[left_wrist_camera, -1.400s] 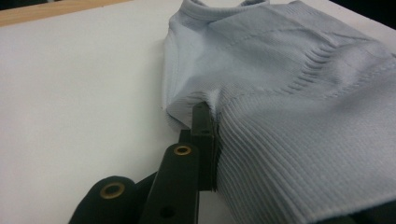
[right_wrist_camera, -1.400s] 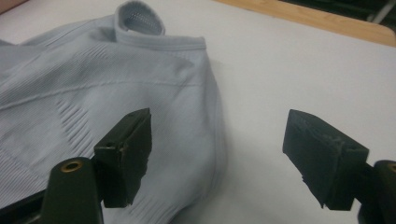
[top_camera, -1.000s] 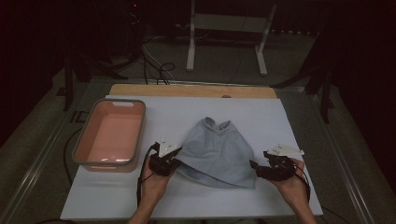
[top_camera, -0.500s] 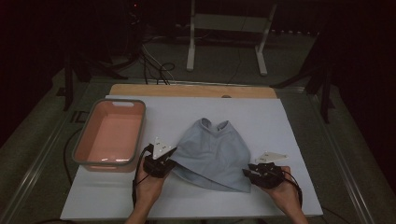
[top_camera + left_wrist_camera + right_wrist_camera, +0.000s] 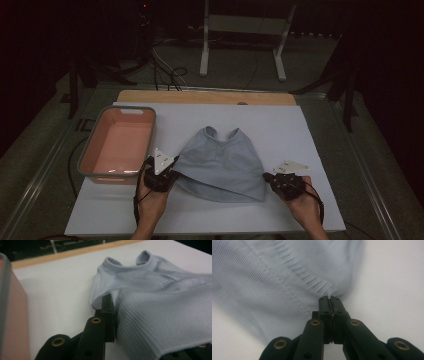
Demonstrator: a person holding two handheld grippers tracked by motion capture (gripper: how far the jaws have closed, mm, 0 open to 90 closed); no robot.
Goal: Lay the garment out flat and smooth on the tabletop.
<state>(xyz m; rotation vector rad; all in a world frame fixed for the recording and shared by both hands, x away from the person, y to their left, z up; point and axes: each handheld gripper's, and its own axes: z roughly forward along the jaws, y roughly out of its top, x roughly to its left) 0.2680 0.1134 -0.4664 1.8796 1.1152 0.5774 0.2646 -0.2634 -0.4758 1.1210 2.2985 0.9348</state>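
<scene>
The right gripper (image 5: 329, 298) has just been closing and now pinches the hem corner of the pale blue garment (image 5: 222, 162). The left gripper (image 5: 111, 315) clamps the garment's opposite corner, its ribbed fabric draped over one jaw. In the high view, a pink tub (image 5: 87, 155) sits just beside the garment.

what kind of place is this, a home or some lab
Most likely a lab or recording workspace, not a home: a white work board on a table, cables trailing over the dark floor behind it, a metal stand, and a person working a grey garment with handheld tongs.
</scene>
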